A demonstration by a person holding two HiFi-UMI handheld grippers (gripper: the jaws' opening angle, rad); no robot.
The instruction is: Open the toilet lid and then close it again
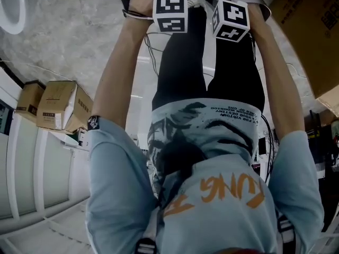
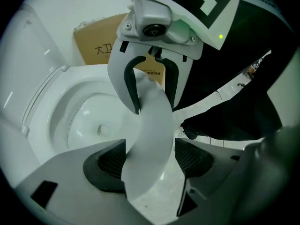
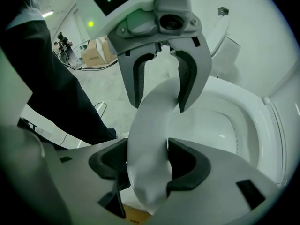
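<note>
The toilet's curved white front rim (image 2: 150,116) runs up mid-frame through both tools. The left gripper (image 2: 150,163) straddles it with jaws wide; the right gripper (image 3: 147,165) pinches it. The lid (image 2: 28,69) seems raised, far left, behind the bowl (image 2: 79,121).

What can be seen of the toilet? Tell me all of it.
The toilet is glossy white, ceramic-looking. Its bowl lies uncovered, a drain hole at the bottom; the lid appears raised at the far side. The curved front rim runs between both grippers' jaws: the right gripper pinches it, the left gripper straddles it loosely.
</note>
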